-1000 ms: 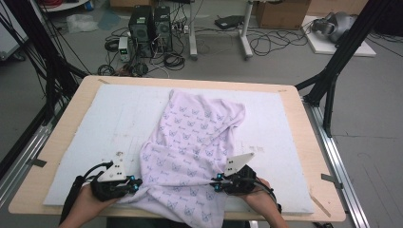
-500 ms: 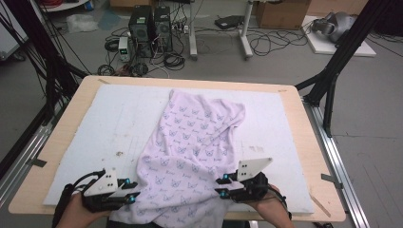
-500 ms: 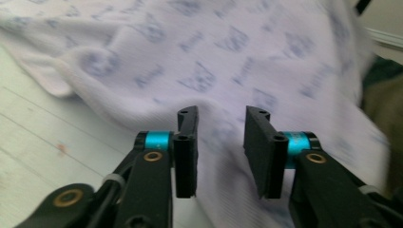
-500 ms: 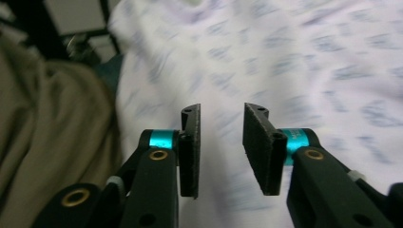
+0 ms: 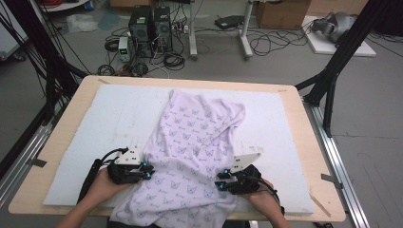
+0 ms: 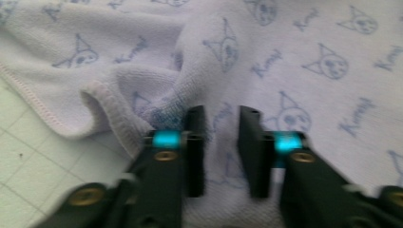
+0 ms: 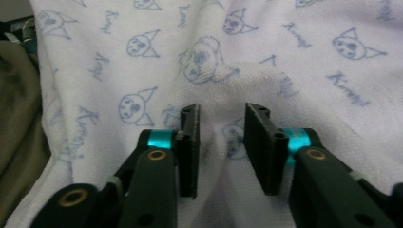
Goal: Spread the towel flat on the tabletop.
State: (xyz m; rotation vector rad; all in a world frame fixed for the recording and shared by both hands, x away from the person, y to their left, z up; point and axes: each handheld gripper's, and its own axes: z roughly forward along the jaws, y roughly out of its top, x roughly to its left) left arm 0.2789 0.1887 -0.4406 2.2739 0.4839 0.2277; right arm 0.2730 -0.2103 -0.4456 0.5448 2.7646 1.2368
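A lilac towel (image 5: 195, 142) printed with small blue cat faces lies crumpled down the middle of the white mat (image 5: 104, 123), and its near end hangs over the table's front edge. At the towel's left edge sits my left gripper (image 5: 148, 172). Its jaws have just closed, and in the left gripper view (image 6: 222, 118) they stand narrow with a fold of towel (image 6: 309, 47) pinched between them. My right gripper (image 5: 221, 183) rests at the towel's right edge. In the right gripper view (image 7: 222, 114) its jaws have just been closing, with towel (image 7: 142, 47) between them and a gap beside the pads.
The mat covers a wooden table (image 5: 304, 142). Black frame legs (image 5: 332, 80) stand at both sides, with computers and cables (image 5: 152, 23) on the floor beyond. Olive fabric (image 7: 19, 118) shows past the towel's hanging end.
Half a second ago both grippers had drawn back off the towel toward the near edge. Now both have moved back in onto its side edges, the left one farther.
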